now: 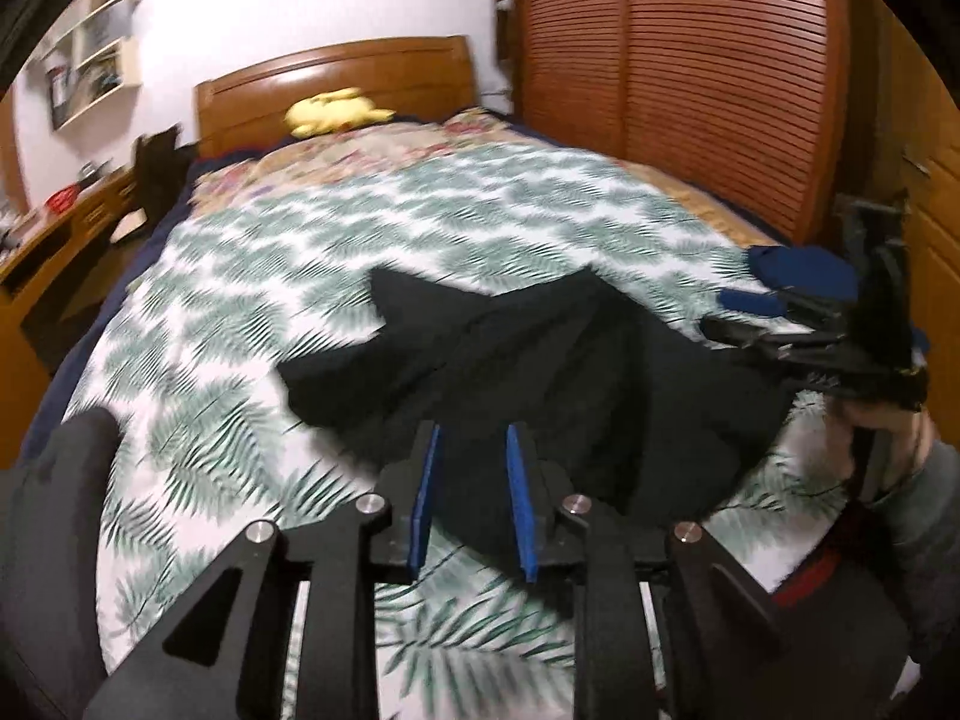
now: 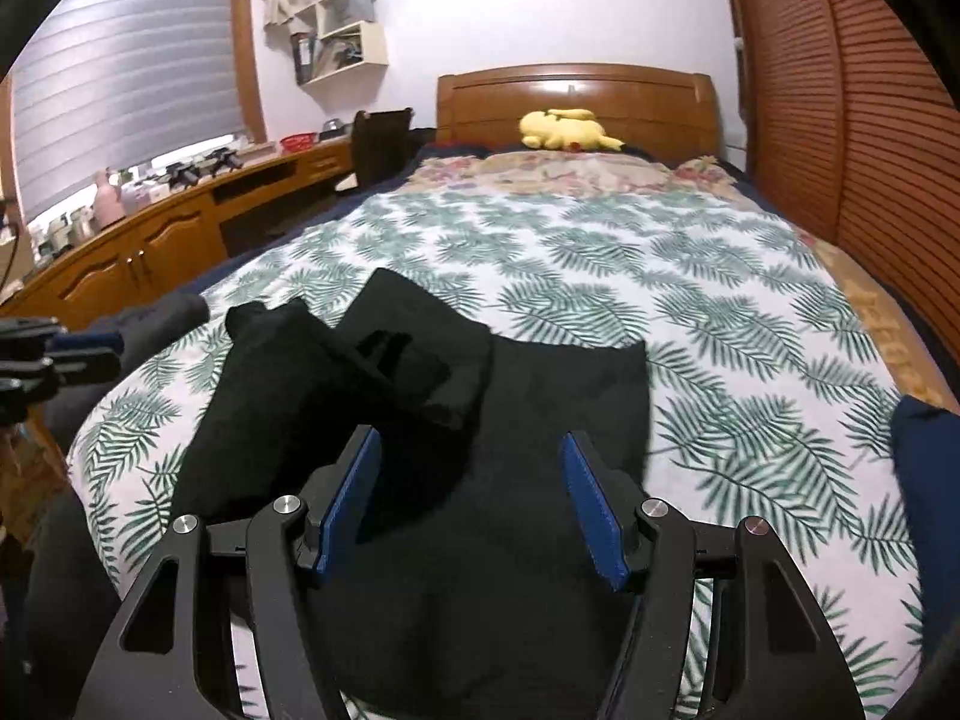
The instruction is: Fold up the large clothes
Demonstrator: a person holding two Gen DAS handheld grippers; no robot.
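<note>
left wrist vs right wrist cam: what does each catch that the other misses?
Left wrist only: the right gripper from the side, jaws apart, with the hand holding it.

Right wrist only: the window blind, the long wooden desk with clutter under it, and a navy item at the bed's right edge.

Both: the black garment partly folded on the leaf-print bedspread, the yellow plush toy by the headboard, the slatted wardrobe doors, wall shelves. Neither gripper holds cloth.

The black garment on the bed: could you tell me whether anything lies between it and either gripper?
Nothing visible does. The black garment lies partly folded on the leaf-print bedspread, directly ahead of the right gripper and the left gripper. Both sets of jaws are open with nothing between them, poised over the cloth.
</note>
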